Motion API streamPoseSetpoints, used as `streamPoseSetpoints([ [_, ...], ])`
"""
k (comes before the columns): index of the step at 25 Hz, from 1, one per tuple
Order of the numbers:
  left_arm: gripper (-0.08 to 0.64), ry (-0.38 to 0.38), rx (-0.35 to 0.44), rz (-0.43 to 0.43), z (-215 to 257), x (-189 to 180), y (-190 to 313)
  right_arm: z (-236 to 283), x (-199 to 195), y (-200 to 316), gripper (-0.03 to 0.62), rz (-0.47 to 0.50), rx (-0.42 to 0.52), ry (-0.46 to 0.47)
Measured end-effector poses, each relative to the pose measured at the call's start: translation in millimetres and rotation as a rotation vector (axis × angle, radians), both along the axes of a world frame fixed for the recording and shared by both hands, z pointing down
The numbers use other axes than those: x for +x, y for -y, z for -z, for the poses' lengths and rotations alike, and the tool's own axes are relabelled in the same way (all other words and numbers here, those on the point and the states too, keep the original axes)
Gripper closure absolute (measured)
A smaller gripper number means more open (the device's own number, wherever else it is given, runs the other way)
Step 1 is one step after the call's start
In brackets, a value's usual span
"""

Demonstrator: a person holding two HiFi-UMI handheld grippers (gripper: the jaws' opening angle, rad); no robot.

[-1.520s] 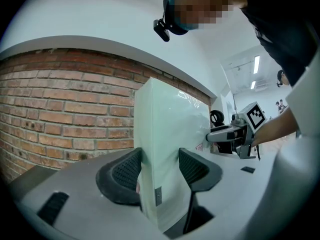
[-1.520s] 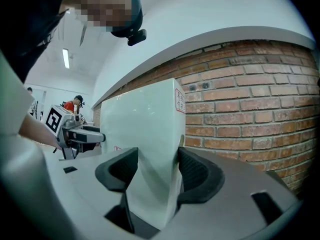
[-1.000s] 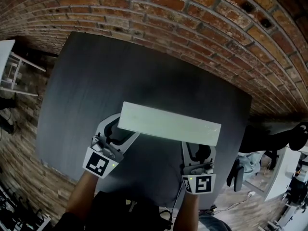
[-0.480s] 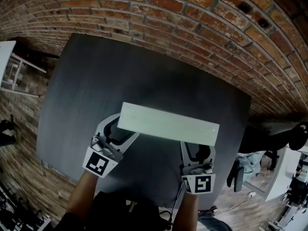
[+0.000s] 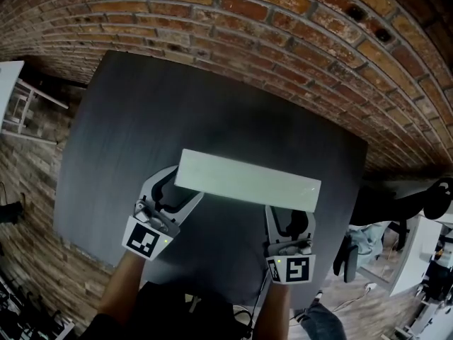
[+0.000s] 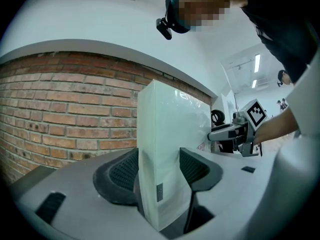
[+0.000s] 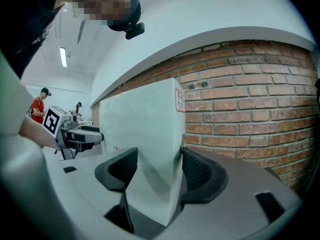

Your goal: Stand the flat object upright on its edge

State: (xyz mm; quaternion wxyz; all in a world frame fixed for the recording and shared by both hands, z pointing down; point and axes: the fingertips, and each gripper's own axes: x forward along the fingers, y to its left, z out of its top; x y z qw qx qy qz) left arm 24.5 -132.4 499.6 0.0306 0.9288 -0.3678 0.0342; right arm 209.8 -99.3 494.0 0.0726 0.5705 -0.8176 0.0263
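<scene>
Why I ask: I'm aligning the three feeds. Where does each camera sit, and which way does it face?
Head view: on the person's head, looking steeply down at the table; forearms, left gripper and right gripper show.
Left gripper view: on the left gripper, looking along its jaws, clamped on the white box, toward the brick wall; right hand shows.
Right gripper view: on the right gripper, likewise mirrored; left hand shows.
Shared: all show the box; each gripper view shows the opposite gripper.

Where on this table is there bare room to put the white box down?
The table is bare almost everywhere: the wide stretch between the white box and the brick wall, and the strips from it to the left and right edges. Crowded only near the front edge, where the left gripper and right gripper clamp it.
</scene>
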Motion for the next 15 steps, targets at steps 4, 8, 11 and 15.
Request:
streamPoseSetpoints([
  [4, 0.31, -0.003, 0.003, -0.002, 2.3, -1.6, -0.8, 2.0, 0.2, -0.7, 0.318, -0.001, 0.005, 0.004],
  [8, 0.31, -0.004, 0.003, -0.005, 3.5, -2.1, -2.3, 4.3, -0.3, -1.3, 0.318, 0.0, 0.007, -0.002],
  [11, 0.31, -0.015, 0.006, -0.007, 6.8, -1.8, -3.8, 7.6, -0.5, -2.9, 0.318, -0.002, 0.011, -0.004],
  [15, 0.31, -0.014, 0.002, -0.015, 8.2, -0.1, -5.4, 10.6, 0.3, -3.5, 0.318, -0.007, 0.016, 0.0],
])
